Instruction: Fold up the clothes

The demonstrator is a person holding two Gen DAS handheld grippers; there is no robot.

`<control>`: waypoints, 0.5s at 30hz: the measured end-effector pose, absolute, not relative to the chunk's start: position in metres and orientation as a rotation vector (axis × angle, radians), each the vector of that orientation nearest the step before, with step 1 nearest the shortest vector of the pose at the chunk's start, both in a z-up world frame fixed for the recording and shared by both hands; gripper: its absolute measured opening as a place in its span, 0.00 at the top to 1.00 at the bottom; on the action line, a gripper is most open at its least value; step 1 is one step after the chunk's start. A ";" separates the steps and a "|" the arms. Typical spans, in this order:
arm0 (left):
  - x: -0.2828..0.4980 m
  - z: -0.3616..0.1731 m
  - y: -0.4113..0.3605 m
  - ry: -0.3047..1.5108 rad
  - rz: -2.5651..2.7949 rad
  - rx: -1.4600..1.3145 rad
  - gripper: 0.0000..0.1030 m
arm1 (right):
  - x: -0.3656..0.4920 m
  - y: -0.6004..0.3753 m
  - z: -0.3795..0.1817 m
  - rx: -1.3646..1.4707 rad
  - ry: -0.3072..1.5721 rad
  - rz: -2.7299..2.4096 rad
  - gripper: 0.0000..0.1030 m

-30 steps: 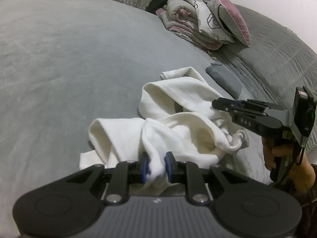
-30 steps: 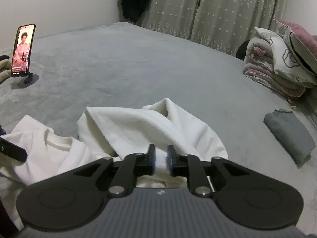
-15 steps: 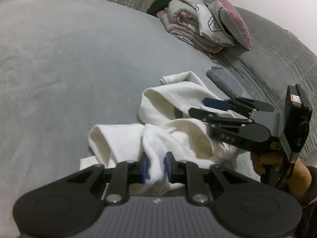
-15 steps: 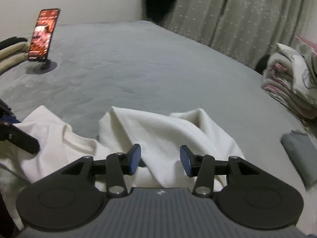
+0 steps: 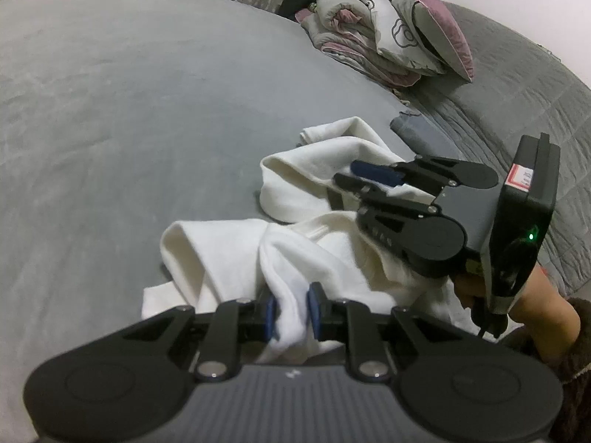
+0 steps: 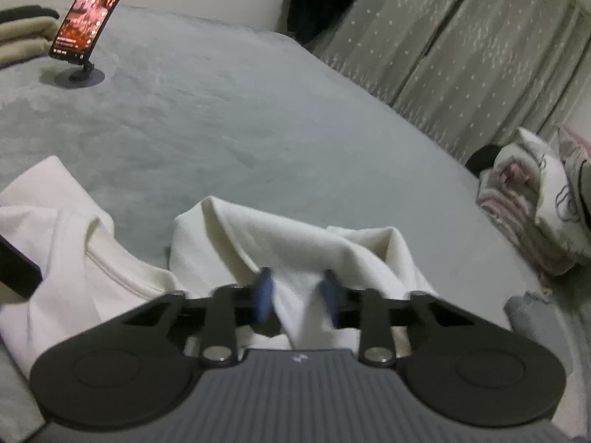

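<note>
Right now, line by line:
Left claw: my left gripper is clenched on a bunched fold of the white garment, blue pads pressed against the cloth on both sides.
Right claw: my right gripper has a ridge of the same garment between its pads; they look blurred in its own view, and from the left view the fingers lie pinched together on the cloth, so I call it clamped on the garment.
Garment: crumpled on the grey bedspread, spread from 6 o'clock up toward 2 o'clock in the left view; its ribbed neckline shows at 9 o'clock in the right view.
Right hand: mine, wrapped round the handle at 4 o'clock in the left view.
Folded grey cloth: just beyond the garment, at 2 o'clock.
Bedding pile: far end of the bed, 1 o'clock.
Phone on stand: 11 o'clock in the right view, screen lit.
</note>
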State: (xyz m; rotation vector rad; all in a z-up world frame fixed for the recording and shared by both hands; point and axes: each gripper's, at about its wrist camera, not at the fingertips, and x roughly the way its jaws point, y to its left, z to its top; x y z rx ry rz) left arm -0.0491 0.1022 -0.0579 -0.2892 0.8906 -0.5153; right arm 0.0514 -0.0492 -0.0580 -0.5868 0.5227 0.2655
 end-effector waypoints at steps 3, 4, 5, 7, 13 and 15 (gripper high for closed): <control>-0.050 -0.058 0.102 0.884 -0.515 -0.284 0.83 | 0.052 -0.058 -0.049 -0.552 0.508 0.218 1.00; -0.050 -0.058 0.102 0.883 -0.515 -0.281 0.83 | 0.053 -0.062 -0.046 -0.534 0.503 0.202 1.00; -0.050 -0.058 0.102 0.882 -0.515 -0.280 0.83 | 0.053 -0.066 -0.041 -0.513 0.498 0.190 1.00; -0.051 -0.058 0.102 0.879 -0.514 -0.278 0.83 | 0.052 -0.075 -0.033 -0.472 0.492 0.173 1.00; -0.052 -0.059 0.101 0.877 -0.513 -0.277 0.83 | 0.051 -0.082 -0.032 -0.400 0.559 0.215 0.85; -0.051 -0.059 0.100 0.878 -0.513 -0.275 0.83 | 0.052 -0.075 -0.036 -0.413 0.580 0.242 0.76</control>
